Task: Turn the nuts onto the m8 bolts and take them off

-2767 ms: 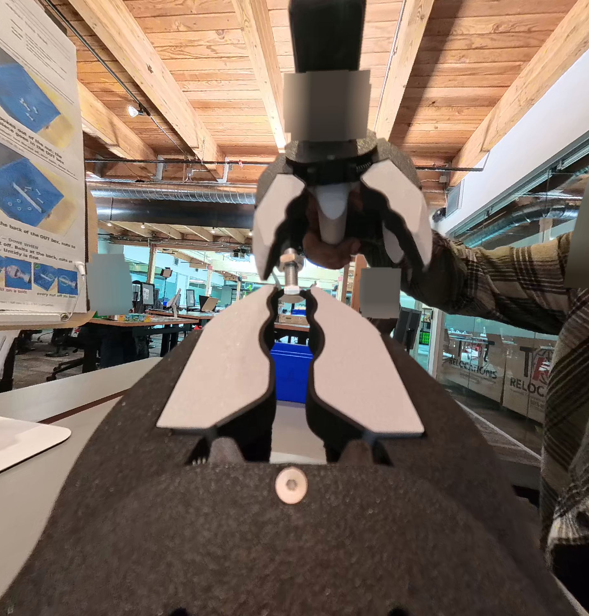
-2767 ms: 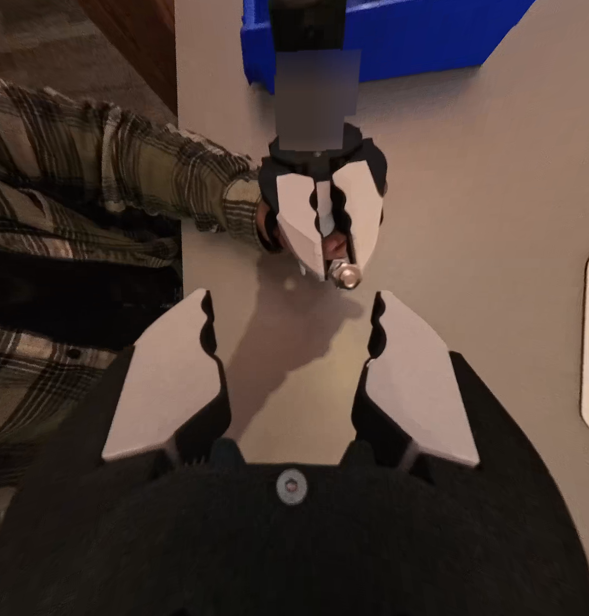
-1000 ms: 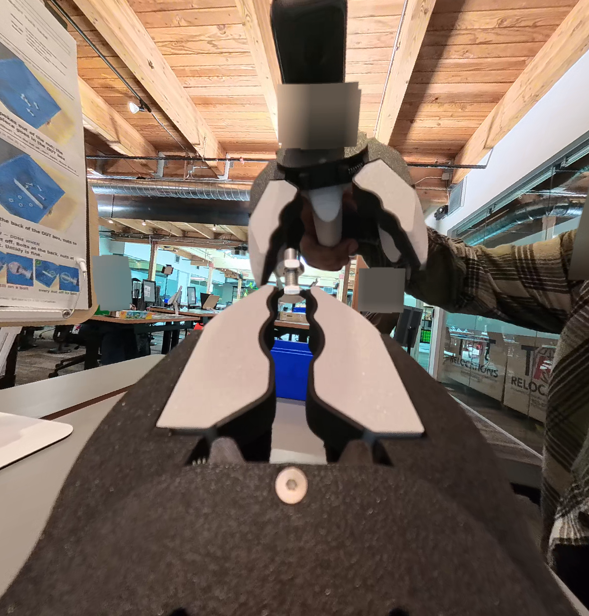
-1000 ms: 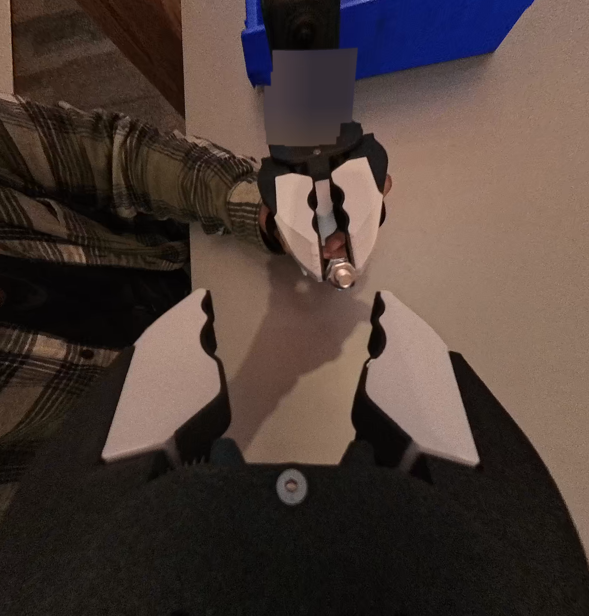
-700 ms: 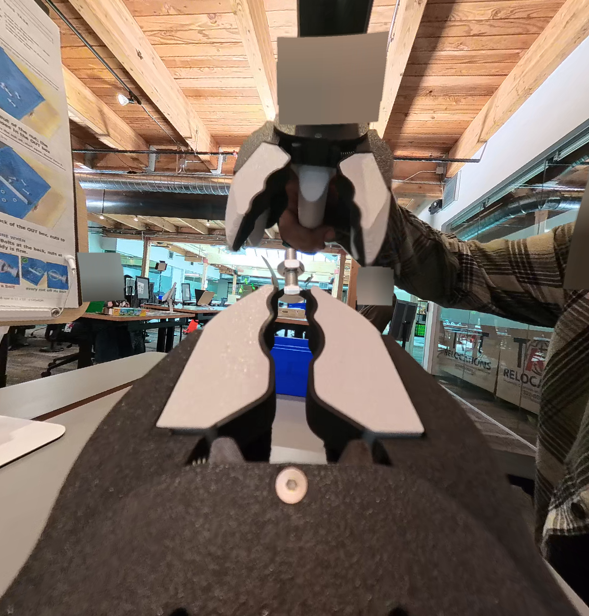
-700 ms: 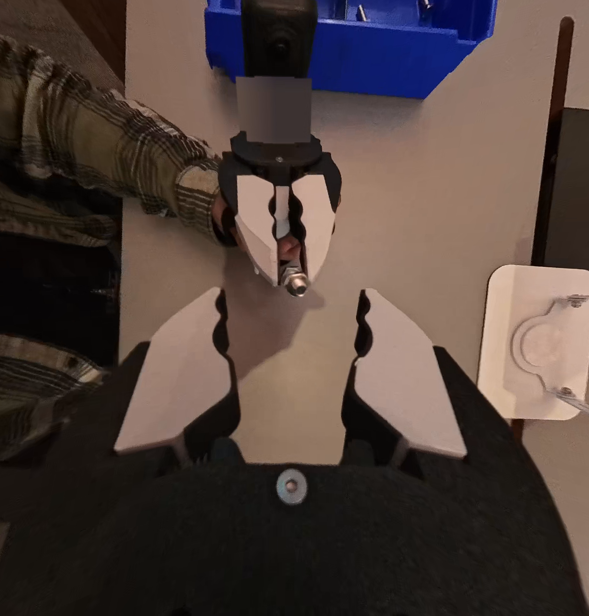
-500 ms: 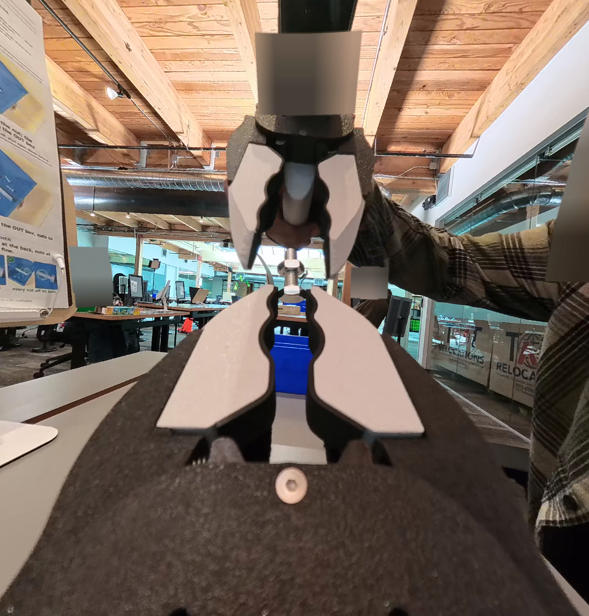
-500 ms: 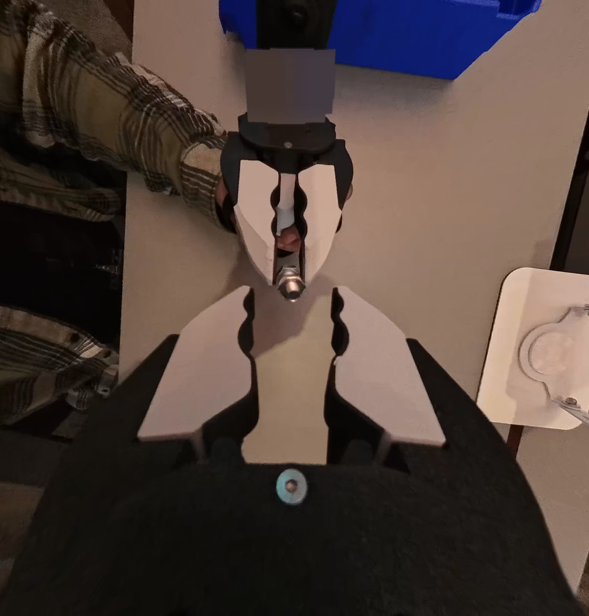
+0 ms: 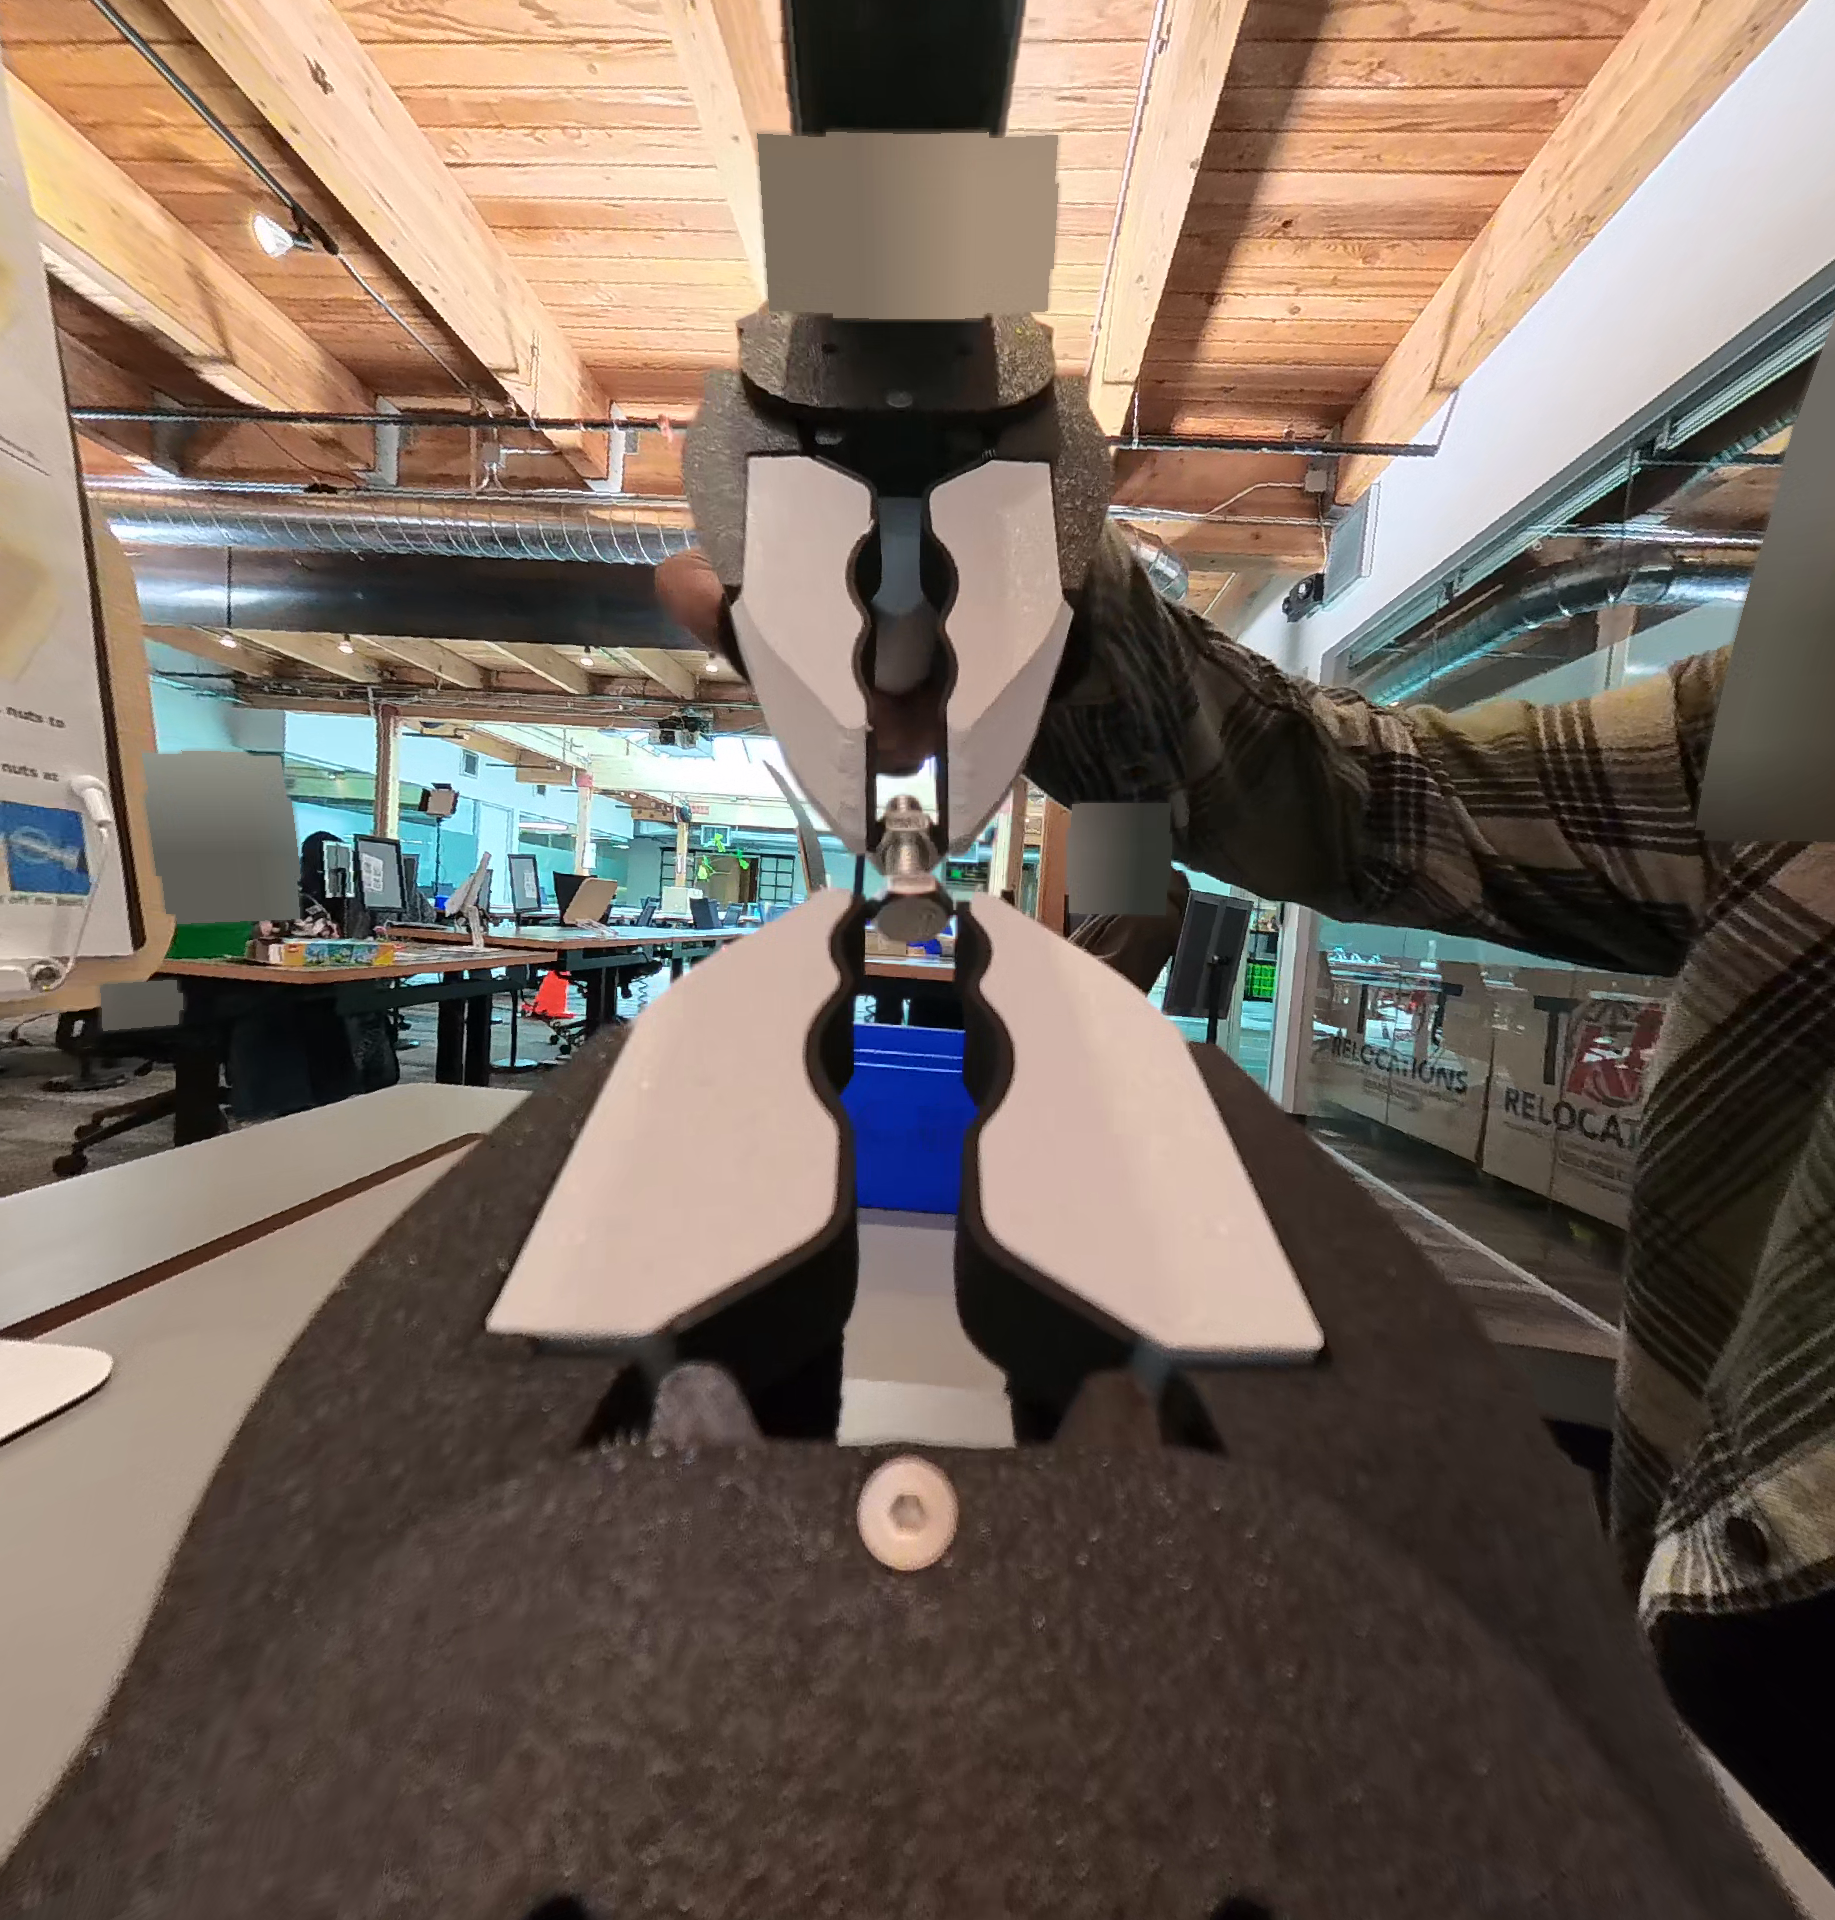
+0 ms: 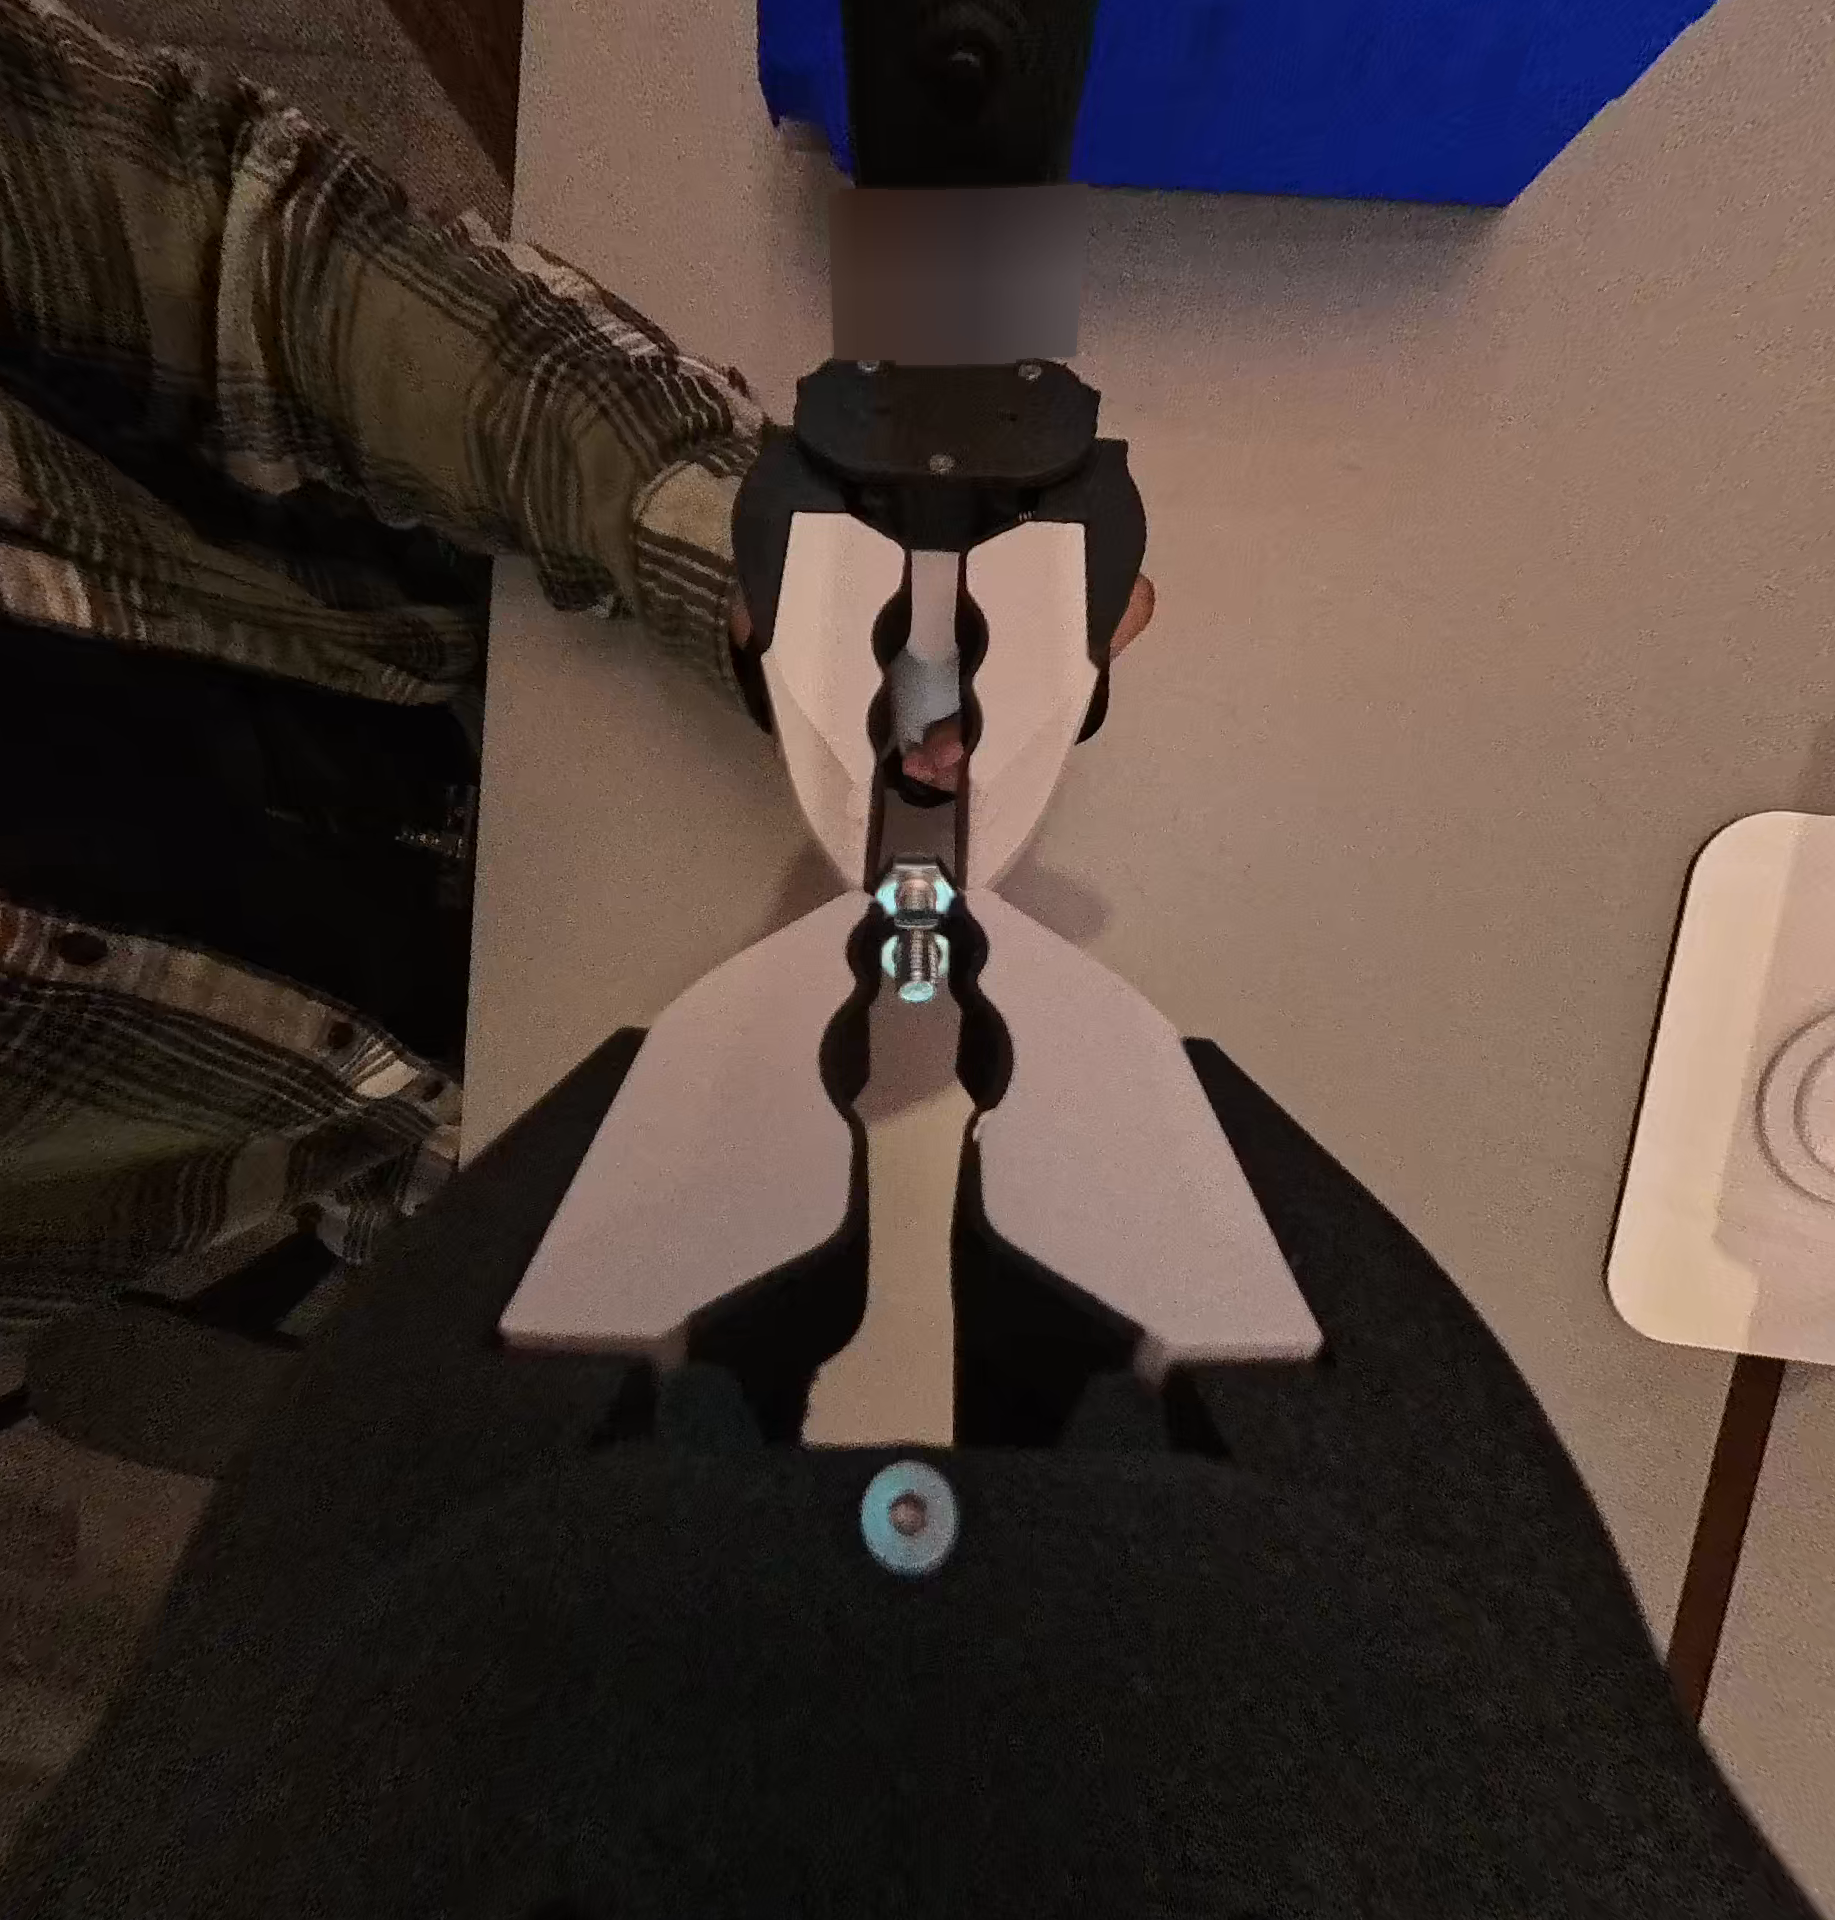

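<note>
My left gripper [image 9: 908, 909] is shut on the head of a silver M8 bolt [image 9: 908, 920] and holds it upright above the table. A silver nut [image 9: 908, 821] sits on the bolt's thread. My right gripper [image 9: 908, 840] comes down from above, its fingers shut on the nut. In the right wrist view, my right gripper [image 10: 913, 930] grips the nut [image 10: 913, 956], with the thread end poking past it. The left gripper [image 10: 913, 883] faces it tip to tip, holding the bolt head [image 10: 913, 896].
A blue bin [image 10: 1308, 94] stands at the far end of the grey table [image 10: 1412, 520] and also shows in the left wrist view [image 9: 908, 1112]. A white stand base [image 10: 1744, 1091] lies to one side, carrying an instruction board [image 9: 19, 623]. Plaid sleeves [image 10: 373, 364] reach in. Left and right tips are no more than a few centimetres apart.
My right gripper was open and off to the side. It has lined up tip to tip with the left and shut on the nut. The left gripper has kept hold of the bolt.
</note>
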A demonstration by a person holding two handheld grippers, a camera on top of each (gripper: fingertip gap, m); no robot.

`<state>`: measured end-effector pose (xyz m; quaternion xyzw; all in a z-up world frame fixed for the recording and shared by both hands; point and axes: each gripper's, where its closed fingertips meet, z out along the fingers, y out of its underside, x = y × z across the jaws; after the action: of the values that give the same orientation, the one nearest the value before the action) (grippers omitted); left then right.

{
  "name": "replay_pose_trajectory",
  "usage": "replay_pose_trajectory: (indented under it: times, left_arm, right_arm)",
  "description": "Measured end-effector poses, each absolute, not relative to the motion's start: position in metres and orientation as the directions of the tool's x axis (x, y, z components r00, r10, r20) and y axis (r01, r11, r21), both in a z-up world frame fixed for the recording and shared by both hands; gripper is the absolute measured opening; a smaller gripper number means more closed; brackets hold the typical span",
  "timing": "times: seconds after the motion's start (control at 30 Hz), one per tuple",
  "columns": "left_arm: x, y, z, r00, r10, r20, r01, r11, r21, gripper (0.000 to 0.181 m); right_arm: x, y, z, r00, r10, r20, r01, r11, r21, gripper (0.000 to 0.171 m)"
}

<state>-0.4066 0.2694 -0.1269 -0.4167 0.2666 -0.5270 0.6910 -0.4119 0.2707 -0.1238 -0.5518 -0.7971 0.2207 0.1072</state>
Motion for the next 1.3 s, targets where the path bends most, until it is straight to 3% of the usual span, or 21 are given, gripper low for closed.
replay_pose_trajectory:
  times: [0.3,0.53,0.7,0.87,1.07,1.17,1.3]
  left_arm:
    - [-0.399,0.276,-0.136,0.277,-0.953,0.120,0.488,0.032,-0.873,0.016]
    - [-0.380,0.272,-0.143,0.262,-0.959,0.105,0.393,0.007,-0.919,0.016]
    - [-0.368,0.265,-0.143,0.286,-0.952,0.108,0.310,-0.015,-0.951,0.017]
    - [-0.360,0.251,-0.146,0.326,-0.934,0.150,0.248,-0.068,-0.966,0.017]
    - [-0.352,0.233,-0.151,0.370,-0.919,0.136,0.167,-0.078,-0.983,0.017]
    - [-0.352,0.226,-0.154,0.377,-0.916,0.138,0.144,-0.089,-0.986,0.015]
    - [-0.362,0.221,-0.155,0.407,-0.901,0.148,0.137,-0.100,-0.985,0.016]
  right_arm:
    - [-0.344,0.302,-0.109,-0.192,0.981,-0.014,0.840,0.157,-0.519,0.011]
    - [-0.153,0.388,-0.114,0.314,0.946,0.076,0.835,-0.237,-0.497,0.011]
    - [-0.018,0.437,-0.176,0.625,0.781,0.024,0.695,-0.542,-0.472,0.011]
    - [0.040,0.453,-0.252,0.711,0.703,0.006,0.663,-0.668,-0.340,0.011]
    - [0.060,0.453,-0.302,0.706,0.708,0.008,0.698,-0.694,-0.179,0.011]
    - [0.061,0.453,-0.314,0.703,0.712,-0.002,0.703,-0.694,-0.157,0.012]
    - [0.055,0.457,-0.305,0.710,0.704,-0.002,0.686,-0.693,-0.221,0.017]
